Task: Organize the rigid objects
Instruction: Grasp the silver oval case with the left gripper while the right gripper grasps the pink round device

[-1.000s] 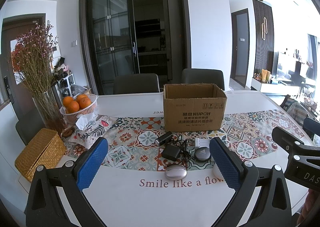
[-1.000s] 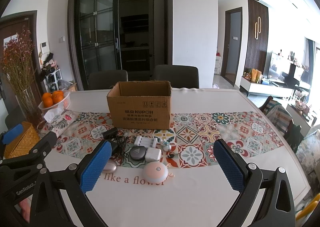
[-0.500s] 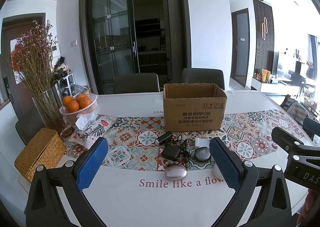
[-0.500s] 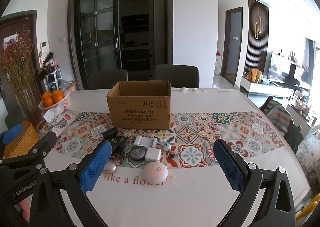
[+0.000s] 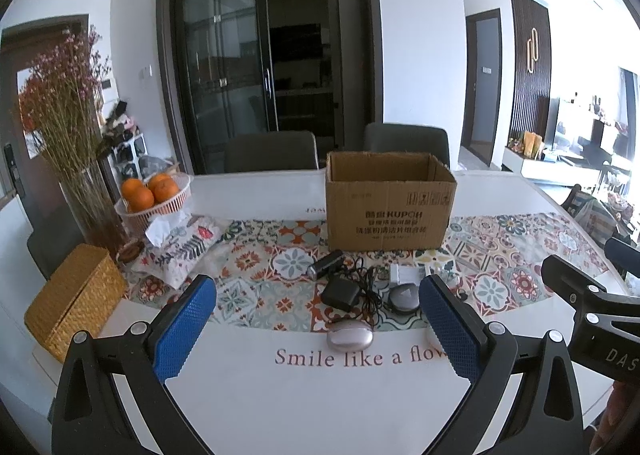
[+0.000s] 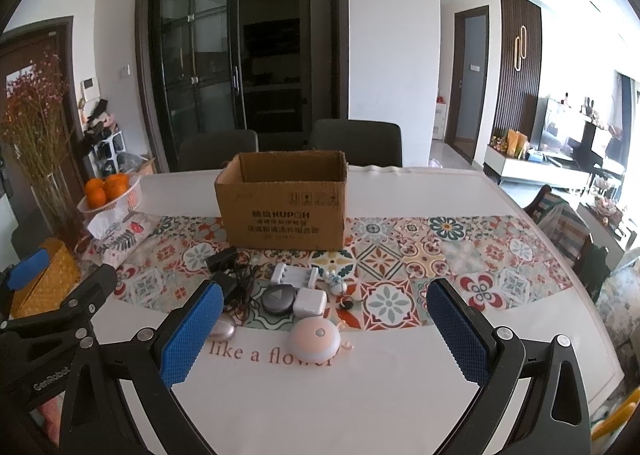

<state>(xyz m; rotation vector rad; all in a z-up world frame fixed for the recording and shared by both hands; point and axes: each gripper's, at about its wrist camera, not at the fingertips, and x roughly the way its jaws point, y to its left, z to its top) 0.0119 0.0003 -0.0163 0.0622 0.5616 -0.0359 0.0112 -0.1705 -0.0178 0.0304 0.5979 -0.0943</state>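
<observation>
An open cardboard box stands on the patterned runner. In front of it lie small items: a black adapter with cable, a silver oval device, a dark round device, a white cube charger, a white battery charger, a pink round device and a black stick. My left gripper is open and empty, above the table's near edge. My right gripper is open and empty, just before the pink device.
A basket of oranges, a tissue pouch, a vase of dried flowers and a wicker box stand at the left. Two chairs are behind the table. The table's right edge curves away.
</observation>
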